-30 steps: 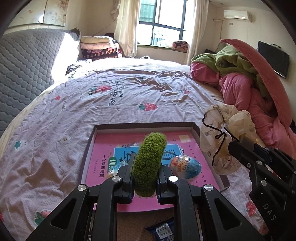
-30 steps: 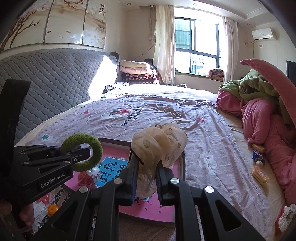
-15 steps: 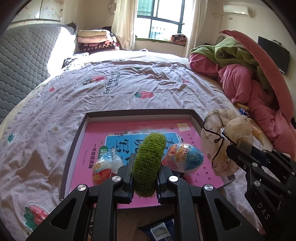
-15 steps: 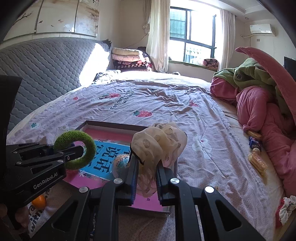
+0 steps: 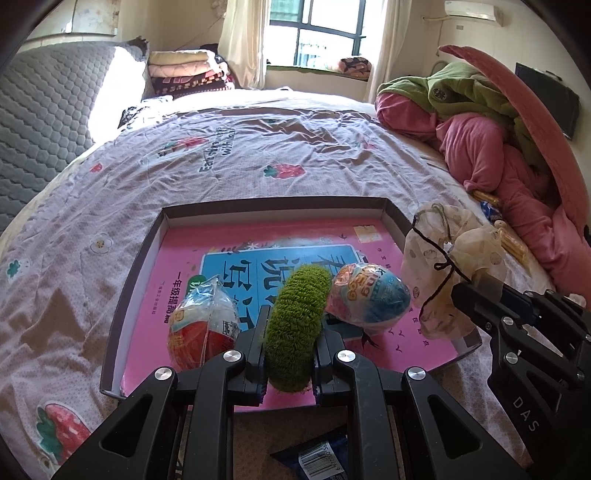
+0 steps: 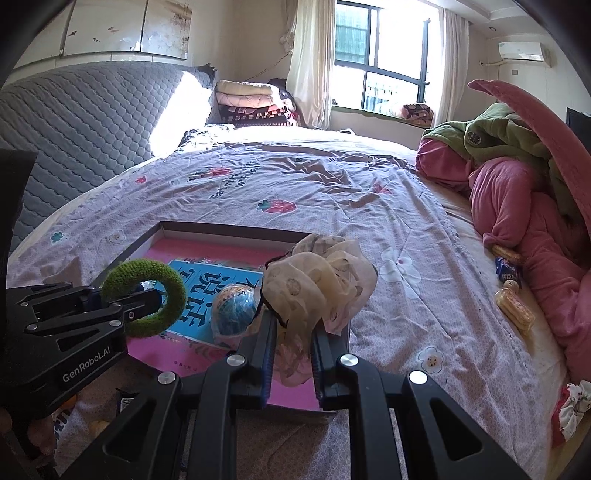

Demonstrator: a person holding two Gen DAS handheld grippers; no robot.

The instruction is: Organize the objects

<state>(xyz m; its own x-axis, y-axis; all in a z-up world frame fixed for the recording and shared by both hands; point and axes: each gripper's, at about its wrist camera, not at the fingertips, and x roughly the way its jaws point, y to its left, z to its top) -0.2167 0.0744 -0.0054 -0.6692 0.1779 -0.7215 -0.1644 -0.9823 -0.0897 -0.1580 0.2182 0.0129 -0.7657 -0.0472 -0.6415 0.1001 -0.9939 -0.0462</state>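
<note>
Bed point(image 5: 258, 147) | left claw point(image 5: 290, 332) grips green ring point(image 5: 295, 325) | right claw point(image 6: 293, 332) grips scrunchie point(image 6: 317, 284), partly hidden

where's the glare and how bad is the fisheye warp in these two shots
Left wrist view: window blown out, sun patch washing out the grey headboard, box edges bowed. Right wrist view: window also overexposed, bed curving toward dark corners; green ring stays sharp.

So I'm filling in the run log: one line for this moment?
left tongs: shut on green ring | right tongs: shut on sheer scrunchie | both over tray
</note>
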